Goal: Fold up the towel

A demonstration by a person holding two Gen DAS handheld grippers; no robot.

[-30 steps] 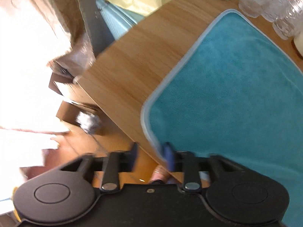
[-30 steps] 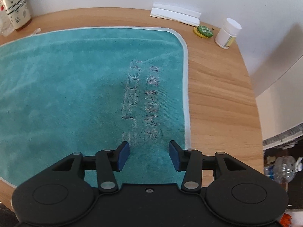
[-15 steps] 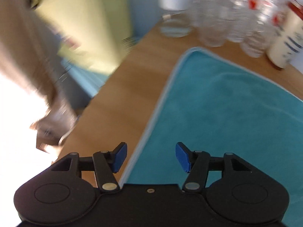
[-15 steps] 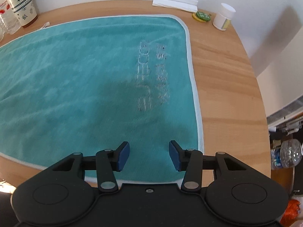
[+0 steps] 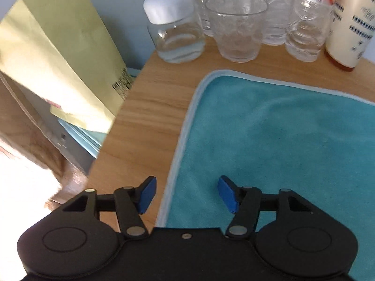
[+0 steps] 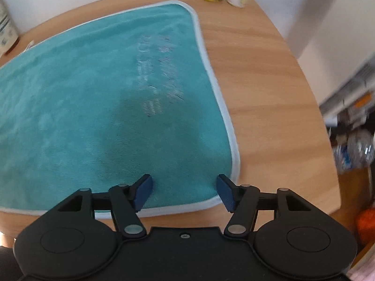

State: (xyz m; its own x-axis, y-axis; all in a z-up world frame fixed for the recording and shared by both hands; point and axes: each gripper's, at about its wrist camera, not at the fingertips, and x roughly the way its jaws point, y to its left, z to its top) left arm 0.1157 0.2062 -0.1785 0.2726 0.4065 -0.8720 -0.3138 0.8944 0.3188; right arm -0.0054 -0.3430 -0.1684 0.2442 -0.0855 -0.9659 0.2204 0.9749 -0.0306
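1. Hovering before first grasp: left tongs (image 5: pixel 186 195) and right tongs (image 6: pixel 184 193) both released, holding nothing.
2. Towel (image 6: pixel 105 98) lies flat and unfolded on the counter (image 6: pixel 262 75); glasses (image 5: pixel 236 28) stand beyond its far edge.
3. Long axis appears to run left to right.
4. Judged next: pinch near corners (image 6: pixel 230 182), lift evenly, carry toward far edge.

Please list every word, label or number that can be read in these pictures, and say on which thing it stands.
None can be read.
Towel: stitched lettering, blurred.
Cream bottle: dark print, too small.
Plastic bottles: red labels and a barcode, unreadable.
Yellow bag: barcode and small print, blurred.
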